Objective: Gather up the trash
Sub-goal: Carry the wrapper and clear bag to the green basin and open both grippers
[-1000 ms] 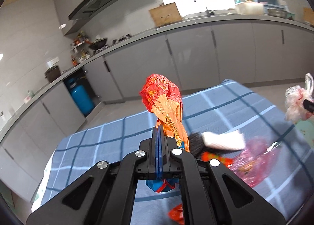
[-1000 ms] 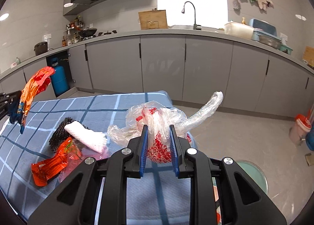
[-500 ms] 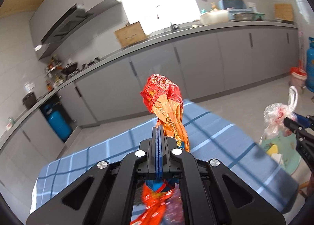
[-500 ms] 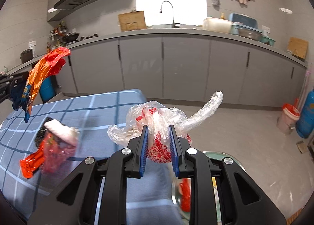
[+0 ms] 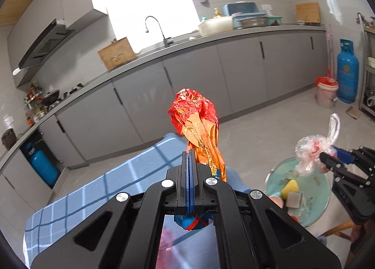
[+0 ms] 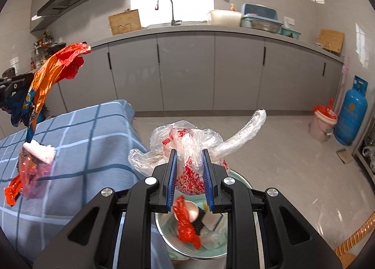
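between my left fingers a crinkled, glossy foil wrapper [image 5: 199, 126]; between my right, a thin clear plastic bag [image 6: 187, 149]; beneath, matt woven tablecloth [image 6: 93, 151].

Grey cabinets [image 6: 187, 69], a faucet [image 6: 166, 9] and 1 blue gas cylinder [image 6: 350, 110].

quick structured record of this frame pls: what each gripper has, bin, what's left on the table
left hand-held gripper: shut on crumpled orange-and-red foil snack wrapper
right hand-held gripper: shut on clear plastic bag with red print, held over the bin
bin: round, pale-green liner; already holds red wrapper scrap and other trash
table: blue checked cloth; white cloth pad and red and pink wrappers left on it
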Tool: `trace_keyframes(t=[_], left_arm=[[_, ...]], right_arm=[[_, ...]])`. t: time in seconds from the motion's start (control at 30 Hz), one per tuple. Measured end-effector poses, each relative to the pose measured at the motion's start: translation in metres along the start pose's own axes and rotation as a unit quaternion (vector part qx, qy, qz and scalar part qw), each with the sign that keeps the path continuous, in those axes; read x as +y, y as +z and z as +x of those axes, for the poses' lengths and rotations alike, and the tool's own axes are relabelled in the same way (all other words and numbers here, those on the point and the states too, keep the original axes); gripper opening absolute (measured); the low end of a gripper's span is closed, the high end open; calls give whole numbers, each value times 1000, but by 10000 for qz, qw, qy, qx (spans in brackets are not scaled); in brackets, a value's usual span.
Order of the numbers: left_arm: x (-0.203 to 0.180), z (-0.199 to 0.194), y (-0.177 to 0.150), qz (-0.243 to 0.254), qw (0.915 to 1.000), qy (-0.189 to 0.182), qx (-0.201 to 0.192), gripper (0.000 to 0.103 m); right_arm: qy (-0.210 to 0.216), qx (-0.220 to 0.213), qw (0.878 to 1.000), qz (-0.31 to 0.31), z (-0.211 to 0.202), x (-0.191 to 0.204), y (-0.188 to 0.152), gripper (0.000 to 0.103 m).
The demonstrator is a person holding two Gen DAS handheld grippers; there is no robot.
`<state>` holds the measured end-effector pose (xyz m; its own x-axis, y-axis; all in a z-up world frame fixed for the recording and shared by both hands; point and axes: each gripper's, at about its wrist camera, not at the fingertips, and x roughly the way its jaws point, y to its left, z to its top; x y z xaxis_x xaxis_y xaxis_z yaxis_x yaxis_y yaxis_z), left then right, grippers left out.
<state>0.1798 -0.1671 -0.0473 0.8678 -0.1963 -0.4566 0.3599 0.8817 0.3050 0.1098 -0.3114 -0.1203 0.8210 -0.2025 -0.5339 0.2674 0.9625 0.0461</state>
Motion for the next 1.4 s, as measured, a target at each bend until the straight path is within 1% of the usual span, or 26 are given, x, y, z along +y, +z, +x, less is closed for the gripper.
trace_keyframes(t=[0.27,0.63,1.0,1.13,1.23,1.3,1.33,1.37,1.4], left_arm=[[-43,17,1,95,9989,-446,121,2],[-92,26,-2,347,9954,-876,181,2],[-129,52,-17,447,9911,-1177,428,2],[-136,63,-22,444,9881,-1362,559,2],[-140,67,-27,473,9864,-1448,618,2],[-143,70,-28,477,9865,-1429,648,4],[-144,73,-30,483,9861,-1440,680,13],[-144,74,-31,493,9857,-1443,724,37],[-144,75,-32,476,9857,-1436,742,44]], right_arm=[[-136,111,9997,147,8,-24,-11,22],[-213,299,9989,294,21,-47,-31,23],[-295,476,9978,353,39,-61,-44,23],[-313,523,9975,364,45,-64,-49,23],[-308,580,9971,393,52,-66,-52,25],[-211,646,9969,387,57,-66,-55,31],[-187,674,9969,358,60,-65,-57,33],[-205,674,9969,342,61,-66,-58,35],[-215,685,9969,334,63,-66,-60,40]])
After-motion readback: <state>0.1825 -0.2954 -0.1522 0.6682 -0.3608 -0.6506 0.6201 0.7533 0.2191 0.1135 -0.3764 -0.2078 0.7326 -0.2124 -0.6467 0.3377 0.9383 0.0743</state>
